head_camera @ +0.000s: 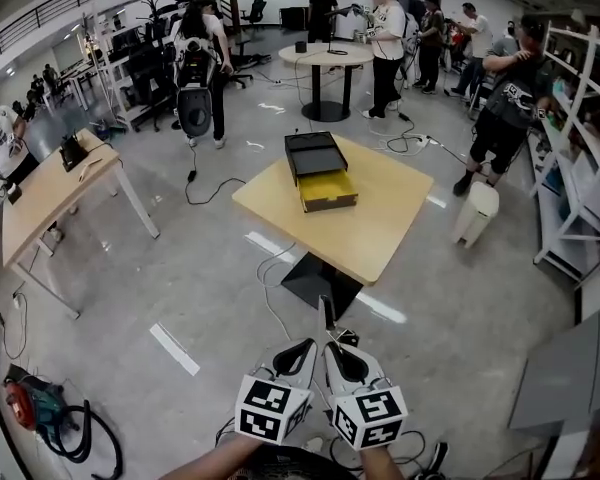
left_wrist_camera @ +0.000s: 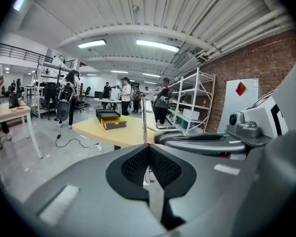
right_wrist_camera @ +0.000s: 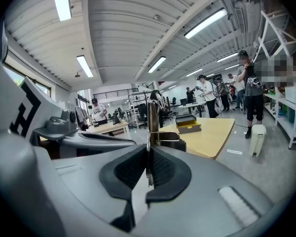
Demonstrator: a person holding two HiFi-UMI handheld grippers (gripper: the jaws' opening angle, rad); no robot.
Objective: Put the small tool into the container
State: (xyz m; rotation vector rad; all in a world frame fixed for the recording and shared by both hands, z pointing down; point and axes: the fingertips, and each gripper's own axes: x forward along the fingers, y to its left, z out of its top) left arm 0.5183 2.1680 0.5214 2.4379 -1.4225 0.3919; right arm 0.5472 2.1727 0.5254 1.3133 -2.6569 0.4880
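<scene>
Clenched on small tool (head_camera: 325,318): left gripper (head_camera: 308,350) and right gripper (head_camera: 334,353). Likely light, stiff, slick; best pinched low. Container (head_camera: 330,205) at twelve o'clock.

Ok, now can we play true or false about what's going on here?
1. The container sits on the yellow table. True.
2. The small tool is in the container. False: it is clamped in the grippers, well short of the table.
3. The right gripper has its jaws wide apart. False: they are shut on the small tool.
4. The left gripper is right beside the right gripper. True.
5. The container is closed up. False: it stands open, with its yellow inside showing.
</scene>
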